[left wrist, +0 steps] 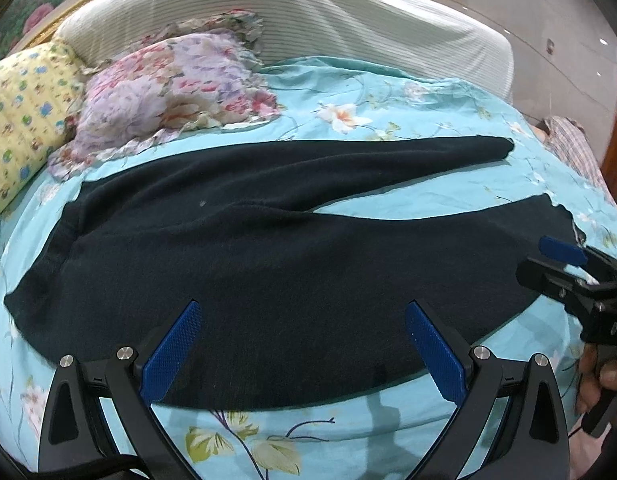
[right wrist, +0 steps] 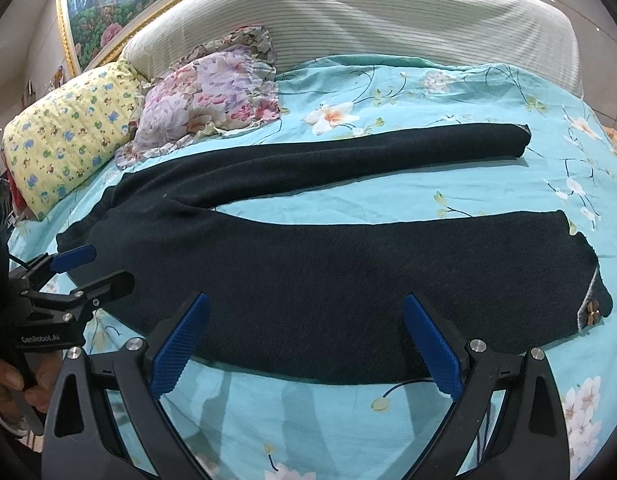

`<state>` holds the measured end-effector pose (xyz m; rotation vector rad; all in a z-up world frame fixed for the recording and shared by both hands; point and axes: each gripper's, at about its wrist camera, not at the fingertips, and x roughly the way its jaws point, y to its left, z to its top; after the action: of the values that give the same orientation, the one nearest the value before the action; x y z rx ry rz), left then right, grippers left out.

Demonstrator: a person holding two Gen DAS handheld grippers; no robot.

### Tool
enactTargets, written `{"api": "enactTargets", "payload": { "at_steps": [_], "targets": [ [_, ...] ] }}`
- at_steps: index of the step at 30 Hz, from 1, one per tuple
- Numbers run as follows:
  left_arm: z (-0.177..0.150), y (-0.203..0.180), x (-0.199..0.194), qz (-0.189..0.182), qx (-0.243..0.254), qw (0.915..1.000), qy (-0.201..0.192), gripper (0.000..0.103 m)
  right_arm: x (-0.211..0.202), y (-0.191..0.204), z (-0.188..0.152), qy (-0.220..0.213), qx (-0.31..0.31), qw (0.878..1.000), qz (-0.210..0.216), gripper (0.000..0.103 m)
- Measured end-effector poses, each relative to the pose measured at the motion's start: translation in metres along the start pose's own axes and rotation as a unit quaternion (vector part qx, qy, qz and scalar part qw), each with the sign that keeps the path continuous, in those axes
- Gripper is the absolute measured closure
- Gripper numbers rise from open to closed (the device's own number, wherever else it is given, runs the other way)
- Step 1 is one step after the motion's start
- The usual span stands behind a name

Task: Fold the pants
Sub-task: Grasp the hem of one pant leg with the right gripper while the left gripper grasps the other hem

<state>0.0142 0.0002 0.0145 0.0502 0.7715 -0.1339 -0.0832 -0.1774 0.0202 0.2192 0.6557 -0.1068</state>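
Dark navy pants (left wrist: 268, 264) lie flat on the turquoise floral sheet (left wrist: 308, 436), waist to the left and both legs spread apart to the right. My left gripper (left wrist: 302, 312) is open over the near edge of the seat and thigh, nothing between its fingers. In the right wrist view the pants (right wrist: 308, 272) show a small flower ornament (right wrist: 590, 314) at the near leg's hem. My right gripper (right wrist: 306, 304) is open over the near leg's front edge. Each gripper appears in the other's view: the right gripper (left wrist: 548, 262) by the near hem, the left gripper (right wrist: 104, 270) by the waist.
A pink floral pillow (left wrist: 168, 96) and a yellow patterned pillow (left wrist: 24, 120) lie at the back left, close to the waist. A white ribbed headboard (right wrist: 368, 12) runs behind, with a gold-framed painting (right wrist: 108, 4) above. A hand (right wrist: 8, 380) holds the left gripper's handle.
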Motion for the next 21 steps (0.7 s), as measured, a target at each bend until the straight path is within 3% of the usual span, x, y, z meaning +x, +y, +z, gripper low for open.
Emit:
{"api": "enactTargets", "payload": {
  "at_steps": [10, 21],
  "targets": [
    [0.048, 0.002, 0.013, -0.054, 0.074, 0.9958, 0.004, 0.001, -0.001, -0.027, 0.03, 0.008, 0.038, 0.999, -0.003, 0.006],
    [0.121, -0.002, 0.075, -0.085, 0.174, 0.9802, 0.037, 0.001, 0.011, -0.074, 0.08, 0.028, 0.085, 0.995, -0.038, 0.006]
  ]
}}
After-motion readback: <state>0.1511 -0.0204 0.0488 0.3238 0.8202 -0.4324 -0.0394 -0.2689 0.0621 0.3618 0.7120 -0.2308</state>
